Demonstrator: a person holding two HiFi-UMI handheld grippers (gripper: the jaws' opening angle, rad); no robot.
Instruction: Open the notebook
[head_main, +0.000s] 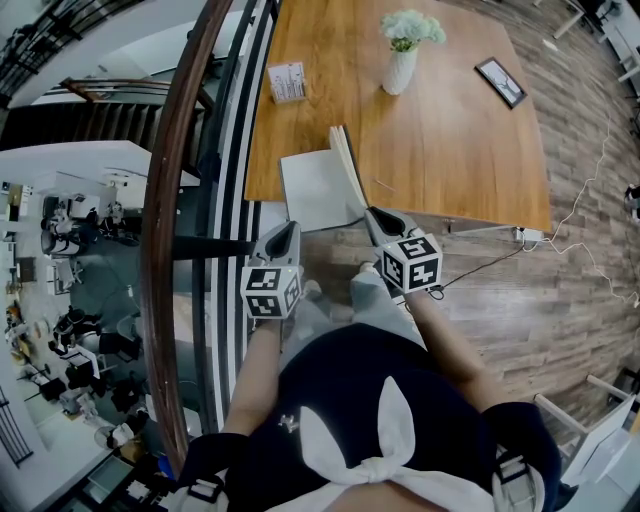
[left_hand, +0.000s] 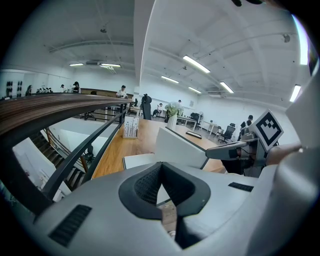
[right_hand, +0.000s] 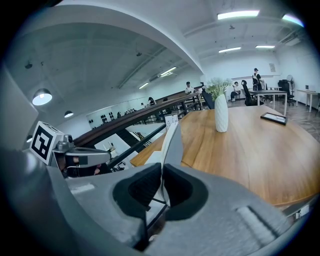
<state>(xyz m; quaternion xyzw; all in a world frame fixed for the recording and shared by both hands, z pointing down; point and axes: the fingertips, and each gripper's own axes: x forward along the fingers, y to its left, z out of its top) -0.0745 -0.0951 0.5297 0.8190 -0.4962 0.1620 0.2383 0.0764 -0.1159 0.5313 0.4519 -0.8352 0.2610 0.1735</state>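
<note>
Seen from above, a dark wooden handrail (head_main: 163, 210) curves down the far left, with a lower floor of an office visible beyond it. Just right of it, the left gripper (head_main: 286, 233) points at the near left corner of a wooden table (head_main: 450, 150). In the left gripper view its jaws (left_hand: 161, 169) are pressed together with nothing between them, and their tips sit just short of the near edge of the notebook (head_main: 316, 190). The notebook lies at that near left corner of the table. Its white page lies flat and its cover (head_main: 347, 165) stands nearly upright along the right side. The right gripper (head_main: 372, 213) comes in from the near side and holds the lower end of that raised cover. In the right gripper view the jaws (right_hand: 161, 174) are closed on the thin white cover (right_hand: 172, 142), which rises between the dark pads. A person's forearms extend behind both grippers. Farther back on the table, left of centre, stands a small white card holder (head_main: 287, 82). To its right stands a white vase (head_main: 399, 70) of pale flowers. A flat dark-framed item (head_main: 500, 82) lies right of the vase. On the wood-plank floor at the right, a thin white cable (head_main: 580, 230) trails away from the table's near right corner.
</note>
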